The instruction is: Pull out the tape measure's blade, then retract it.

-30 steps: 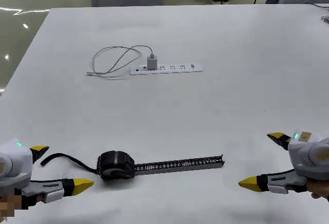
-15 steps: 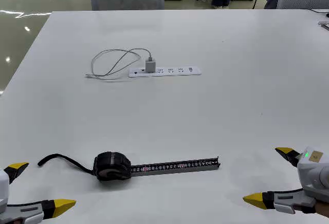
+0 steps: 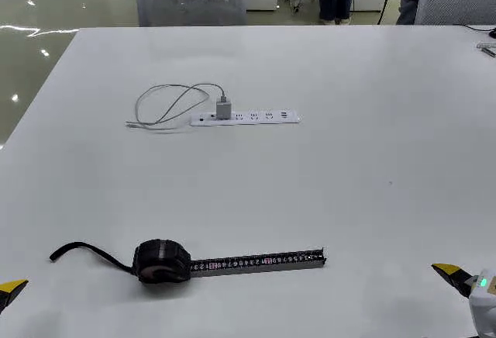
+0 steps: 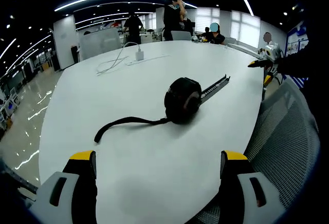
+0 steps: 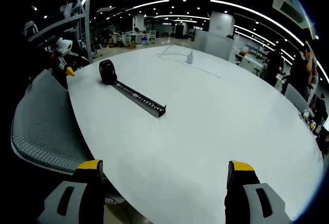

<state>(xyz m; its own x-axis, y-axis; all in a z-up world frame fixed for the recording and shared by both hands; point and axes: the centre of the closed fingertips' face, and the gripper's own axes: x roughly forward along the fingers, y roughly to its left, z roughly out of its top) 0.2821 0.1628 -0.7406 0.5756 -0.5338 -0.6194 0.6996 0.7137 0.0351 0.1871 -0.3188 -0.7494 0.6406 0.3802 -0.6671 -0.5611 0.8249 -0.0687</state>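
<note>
A black tape measure point(image 3: 161, 260) lies on the white table point(image 3: 310, 183) near its front edge, blade point(image 3: 260, 260) drawn out to the right and a black strap point(image 3: 81, 250) trailing left. The left gripper view has the tape measure point(image 4: 182, 98) ahead of my left gripper point(image 4: 159, 168), which is open and empty, well short of it. My right gripper point(image 5: 164, 179) is open and empty too, with the blade point(image 5: 140, 99) and the case point(image 5: 107, 71) lying ahead on the left. Only yellow fingertips point(image 3: 12, 286) point(image 3: 448, 270) reach into the head view's bottom corners.
A white power strip point(image 3: 245, 118) with a charger and a coiled white cable point(image 3: 170, 101) lies mid-table. A mesh chair point(image 5: 46, 126) stands at the table's front edge. People stand beyond the far edge.
Both grippers have drawn back toward me and apart, sliding down out of the head view. The tape measure has stayed put with its blade out; the head camera tilted up.
</note>
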